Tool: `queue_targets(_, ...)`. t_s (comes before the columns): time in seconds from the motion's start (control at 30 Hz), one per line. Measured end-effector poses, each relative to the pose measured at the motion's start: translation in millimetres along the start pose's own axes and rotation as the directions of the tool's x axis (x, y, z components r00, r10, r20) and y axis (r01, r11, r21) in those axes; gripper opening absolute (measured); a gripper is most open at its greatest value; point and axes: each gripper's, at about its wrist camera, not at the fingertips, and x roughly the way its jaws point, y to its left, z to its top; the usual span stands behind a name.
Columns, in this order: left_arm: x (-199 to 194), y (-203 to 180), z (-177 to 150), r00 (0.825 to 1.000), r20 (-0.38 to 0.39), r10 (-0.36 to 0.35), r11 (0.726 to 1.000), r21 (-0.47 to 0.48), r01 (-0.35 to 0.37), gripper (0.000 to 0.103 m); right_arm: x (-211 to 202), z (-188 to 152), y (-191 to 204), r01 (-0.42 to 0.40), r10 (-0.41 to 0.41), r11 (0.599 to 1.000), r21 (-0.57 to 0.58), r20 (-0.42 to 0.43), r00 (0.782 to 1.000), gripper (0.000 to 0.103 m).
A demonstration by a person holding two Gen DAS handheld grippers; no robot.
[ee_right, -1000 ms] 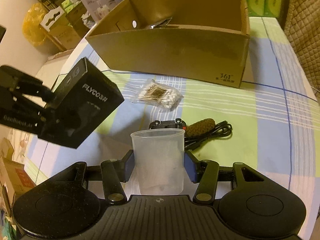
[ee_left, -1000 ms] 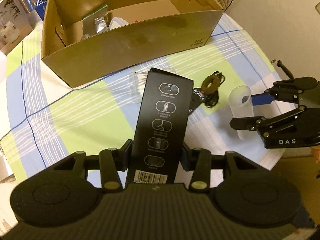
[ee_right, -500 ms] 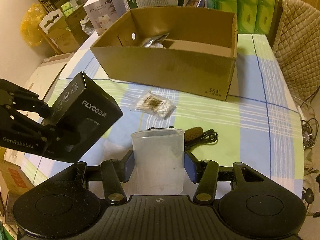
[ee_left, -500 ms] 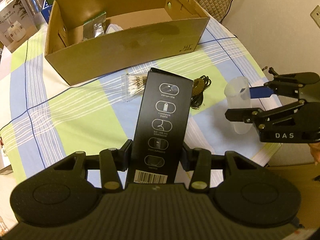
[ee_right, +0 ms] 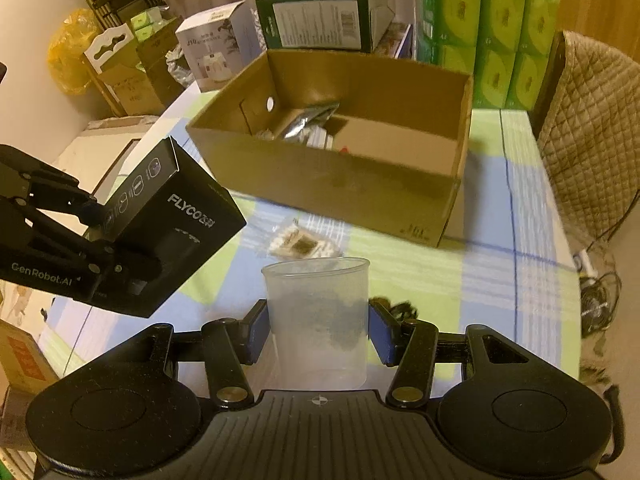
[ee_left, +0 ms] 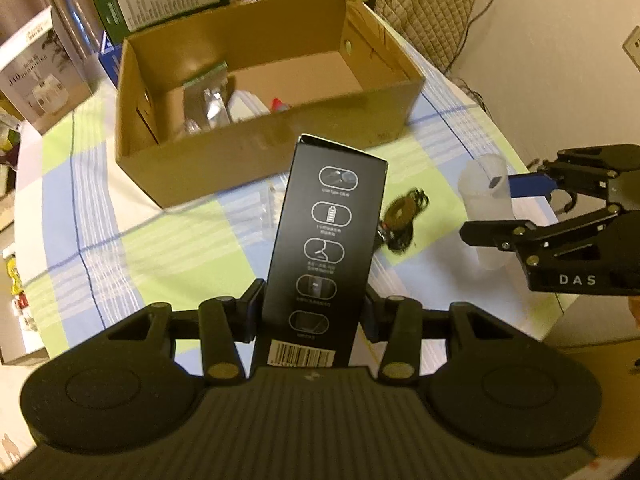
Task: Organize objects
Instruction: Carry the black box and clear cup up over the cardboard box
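My left gripper (ee_left: 311,312) is shut on a tall black FLYCO box (ee_left: 324,248) and holds it above the checked tablecloth; it also shows in the right wrist view (ee_right: 176,232). My right gripper (ee_right: 318,334) is shut on a translucent plastic cup (ee_right: 318,320), also seen in the left wrist view (ee_left: 486,208). An open cardboard box (ee_left: 280,148) stands ahead with a foil packet (ee_right: 308,120) and other items inside. A bag of cotton swabs (ee_right: 300,242) and a coiled black cable (ee_left: 402,220) lie on the cloth in front of it.
Product boxes (ee_right: 328,20) and green tissue packs (ee_right: 488,36) stand behind the cardboard box. A quilted chair back (ee_right: 592,140) is at the right. The table edge (ee_left: 560,308) runs close on the right side.
Both grippers have risen and pulled back with their loads. The cardboard box now shows from higher up, with more of its inside in view.
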Motion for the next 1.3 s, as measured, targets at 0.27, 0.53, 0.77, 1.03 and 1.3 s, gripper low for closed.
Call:
queue_targets(0.27, -10.2, 17.1, 37.6, 0.999, 0.042, 0.023, 1.000, -0.008, -0.022, 0.042, -3.7, 34.8, -8.4, 0.008, -0.007, 1.000, -0.012, 0.033, 0.999, 0.049)
queue_targets(0.53, -14.5, 39.9, 73.1, 0.997, 0.069, 0.039, 0.999, -0.019, -0.038, 0.042, 4.1, 71.5, -20.5, 0.013, -0.012, 1.000, -0.013, 0.046, 0.999, 0.049)
queue_targets(0.77, -8.8, 55.2, 91.9, 0.996, 0.070, 0.057, 0.998, -0.014, -0.056, 0.042, 11.5, 98.6, -27.4, 0.028, -0.027, 0.999, -0.027, 0.059, 0.998, 0.049)
queue_targets(1.03, -2.2, 71.5, 111.2, 0.995, 0.084, 0.061, 0.998, -0.023, -0.060, 0.042, 22.7, 127.3, -43.5, 0.038, -0.038, 0.999, 0.008, 0.064, 0.997, 0.049)
queue_targets(1.3, 1.1, 86.1, 141.0, 0.991, 0.119, 0.058, 0.997, -0.059, -0.052, 0.042, 39.4, 152.9, -55.8, 0.050, -0.054, 0.997, 0.057, 0.071, 0.996, 0.049)
